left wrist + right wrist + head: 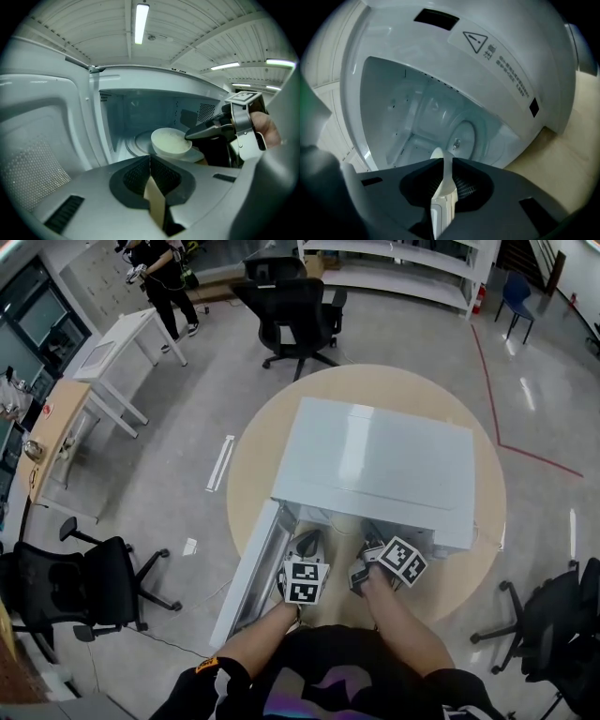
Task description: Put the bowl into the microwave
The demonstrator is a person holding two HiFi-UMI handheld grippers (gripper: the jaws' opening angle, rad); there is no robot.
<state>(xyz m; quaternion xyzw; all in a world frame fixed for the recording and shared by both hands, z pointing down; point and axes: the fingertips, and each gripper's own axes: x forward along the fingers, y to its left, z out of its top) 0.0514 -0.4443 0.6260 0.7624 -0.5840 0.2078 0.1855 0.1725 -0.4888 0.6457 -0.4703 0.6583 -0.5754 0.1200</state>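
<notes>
The bowl is small, round and plain white, with a smooth pale inside that looks bare. Its rim on the side towards the door opening is pinched between the fingers of the right gripper. In the right gripper view that rim shows as a thin white edge clamped between the two dark pads. The bowl sits inside the microwave, over the right part of the glass turntable. Whether its base touches the glass cannot be told.

The left gripper has its fingers pressed together at the tips with nothing between them. The bowl lies beyond those tips and a little to their right, well apart from them. The open door stands to the left of the left fingers, its perforated window panel facing them. Above the right fingers, the cavity's front frame carries a warning label.

The microwave is white and boxy and stands on a round table of pale wood. Around it is a grey polished floor crossed by a red line. A black office chair stands beyond the table and white shelves run along the far side. A white desk stands at the far left, with a person in dark clothes near it.
</notes>
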